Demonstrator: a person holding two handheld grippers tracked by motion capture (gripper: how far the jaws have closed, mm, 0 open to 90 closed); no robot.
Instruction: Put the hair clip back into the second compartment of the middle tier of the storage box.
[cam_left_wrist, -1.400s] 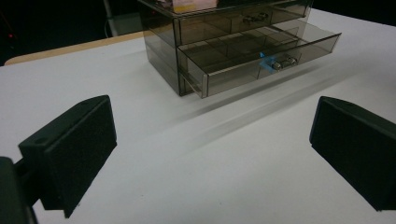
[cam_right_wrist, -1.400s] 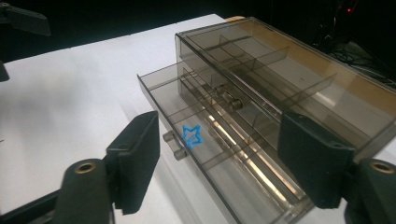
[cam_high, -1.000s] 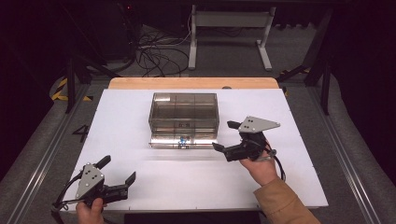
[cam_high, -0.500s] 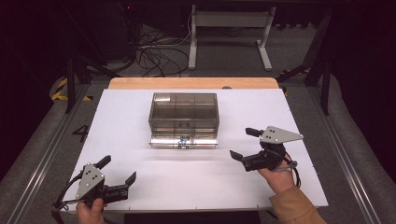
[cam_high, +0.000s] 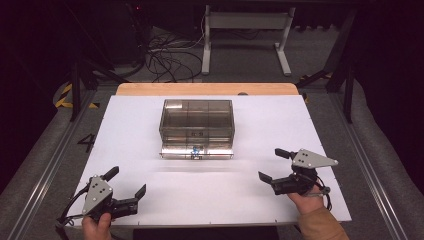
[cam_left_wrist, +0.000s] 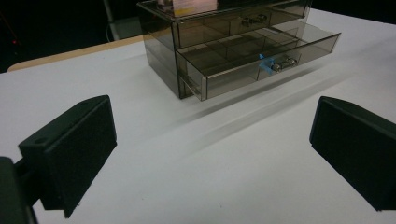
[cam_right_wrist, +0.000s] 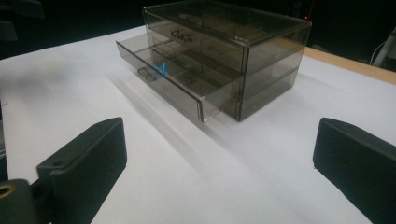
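A: Where is the drawer unit (cam_high: 197, 122) sitting relative to each hand-held gripper?

B: It is standing mid-tabletop (cam_high: 210, 197), toward the far edge. The left hand-held gripper (cam_high: 123, 189) is lying near the front left corner, well apart from it, jaws spread wide and gripping nothing. The right hand-held gripper (cam_high: 274, 165) is sitting to the front right, nearer but not touching, jaws likewise wide apart and empty.

A: What is proving hard to read?

B: The lower drawer (cam_left_wrist: 261, 56) is standing pulled out; a small blue item (cam_left_wrist: 265, 64) is showing at its handle, too small to identify. Contents behind the smoked walls are staying indistinct. Both forearms are being cut off by the bottom frame edge.

A: Hand pose?

B: Each hand is wrapping its grip from below; the left hand (cam_high: 96, 226) is pointing the jaws rightward, the right hand (cam_high: 306, 200) is pointing them leftward.
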